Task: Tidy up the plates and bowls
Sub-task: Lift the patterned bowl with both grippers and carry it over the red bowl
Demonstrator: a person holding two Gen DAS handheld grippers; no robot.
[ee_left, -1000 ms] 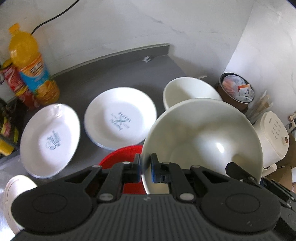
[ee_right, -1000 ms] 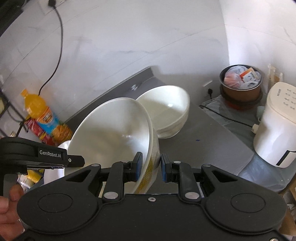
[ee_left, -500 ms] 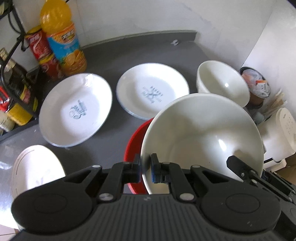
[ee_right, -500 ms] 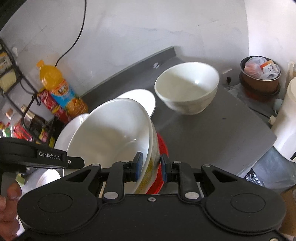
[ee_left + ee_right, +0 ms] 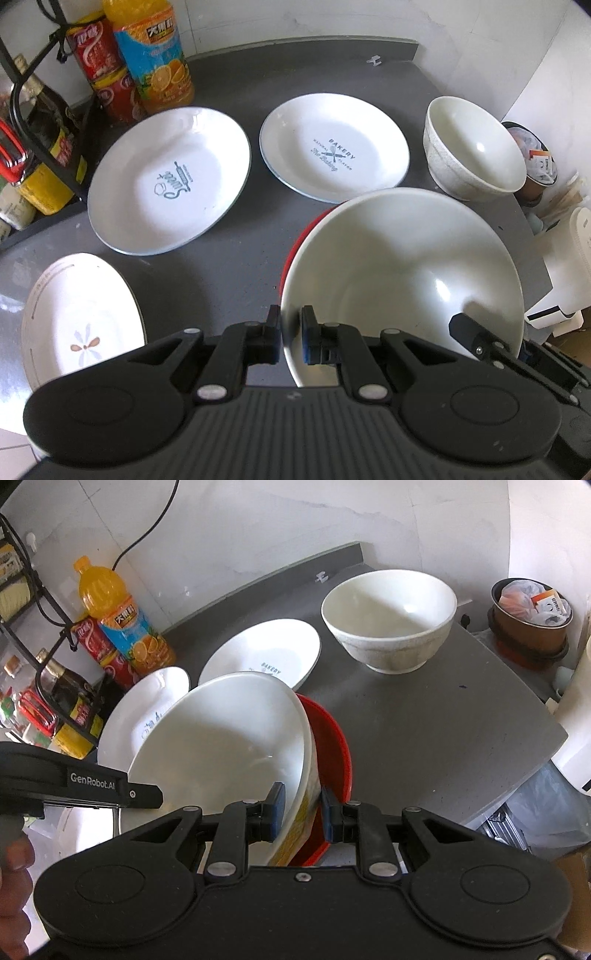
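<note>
Left wrist view: your left hand-held gripper pinches the near rim of a big white bowl, its jaws nearly together on the thin wall. Right wrist view: your right hand-held gripper clamps the opposite rim of the same bowl, jaws narrow. The bowl hangs tilted, just above a red bowl on the grey table. Behind it lie two white plates, one marked "Bakery", one marked "Sweet". A flowered plate lies at near left. A smaller white bowl stands at far right. A juice bottle stands at far left.
</note>
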